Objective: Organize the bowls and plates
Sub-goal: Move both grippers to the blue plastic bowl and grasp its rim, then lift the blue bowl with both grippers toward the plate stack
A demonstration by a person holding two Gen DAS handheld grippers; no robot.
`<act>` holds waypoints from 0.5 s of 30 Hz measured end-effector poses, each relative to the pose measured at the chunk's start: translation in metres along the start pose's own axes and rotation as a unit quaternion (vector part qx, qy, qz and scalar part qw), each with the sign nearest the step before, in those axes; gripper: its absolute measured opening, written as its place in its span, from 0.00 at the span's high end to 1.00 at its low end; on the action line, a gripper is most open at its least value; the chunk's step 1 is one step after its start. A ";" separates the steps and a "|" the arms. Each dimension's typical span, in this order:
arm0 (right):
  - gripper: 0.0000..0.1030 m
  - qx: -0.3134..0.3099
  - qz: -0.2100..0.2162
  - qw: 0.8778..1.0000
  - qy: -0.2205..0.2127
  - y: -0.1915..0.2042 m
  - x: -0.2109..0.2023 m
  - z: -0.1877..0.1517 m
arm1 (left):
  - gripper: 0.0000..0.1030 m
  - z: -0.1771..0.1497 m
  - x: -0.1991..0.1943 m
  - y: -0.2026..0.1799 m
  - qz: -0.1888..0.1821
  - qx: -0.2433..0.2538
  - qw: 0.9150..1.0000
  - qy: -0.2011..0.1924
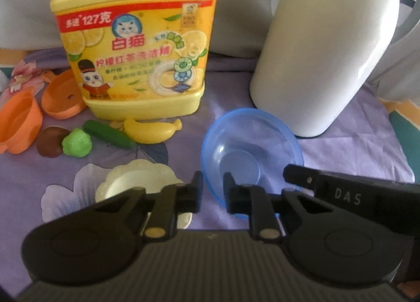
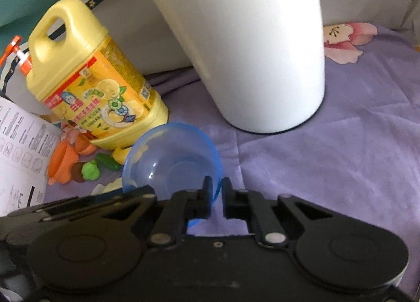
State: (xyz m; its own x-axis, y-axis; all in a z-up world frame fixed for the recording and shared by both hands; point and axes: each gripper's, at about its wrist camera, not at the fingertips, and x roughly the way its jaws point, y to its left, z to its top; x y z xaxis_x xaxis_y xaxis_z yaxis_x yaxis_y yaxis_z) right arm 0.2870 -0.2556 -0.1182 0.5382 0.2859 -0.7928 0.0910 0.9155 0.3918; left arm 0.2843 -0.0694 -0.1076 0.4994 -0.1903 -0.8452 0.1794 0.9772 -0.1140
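Note:
A clear blue bowl (image 1: 249, 149) sits tilted on the purple cloth; it also shows in the right wrist view (image 2: 170, 160). My left gripper (image 1: 212, 184) straddles the bowl's near left rim, fingers close around it. My right gripper (image 2: 216, 189) pinches the bowl's right rim between nearly closed fingers; its finger (image 1: 302, 176) also shows in the left wrist view. A pale scalloped plate (image 1: 136, 181) lies left of the bowl, partly hidden under my left gripper. An orange bowl (image 1: 18, 123) and an orange plate (image 1: 63, 94) lie at far left.
A yellow detergent jug (image 1: 134, 39) stands behind the plates. A tall white container (image 1: 328, 47) stands behind the bowl. Toy banana (image 1: 152, 131), cucumber (image 1: 110, 135), green lump (image 1: 77, 142) and brown mushroom (image 1: 50, 142) lie by the jug. A printed paper (image 2: 21, 149) is at left.

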 end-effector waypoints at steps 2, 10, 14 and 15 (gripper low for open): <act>0.93 -0.003 0.000 1.000 -0.003 0.002 0.000 0.000 | 0.85 0.000 0.001 0.000 0.002 0.001 1.000 0.002; 0.92 -0.010 -0.007 1.000 -0.007 0.010 -0.009 -0.004 | 0.85 -0.006 -0.007 -0.002 0.007 0.007 1.000 0.005; 0.92 -0.012 -0.005 1.000 -0.007 0.016 -0.021 -0.011 | 0.85 -0.012 -0.021 -0.001 0.011 0.012 1.000 0.007; 0.92 -0.014 -0.003 1.000 -0.009 0.018 -0.026 -0.013 | 0.85 -0.013 -0.026 -0.001 0.014 0.013 1.000 0.007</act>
State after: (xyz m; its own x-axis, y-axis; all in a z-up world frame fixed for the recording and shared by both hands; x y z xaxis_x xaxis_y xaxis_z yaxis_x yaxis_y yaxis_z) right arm 0.2640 -0.2423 -0.0968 0.5525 0.2747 -0.7870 0.0717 0.9250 0.3732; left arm 0.2599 -0.0643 -0.0923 0.4934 -0.1612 -0.8547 0.1881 0.9792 -0.0761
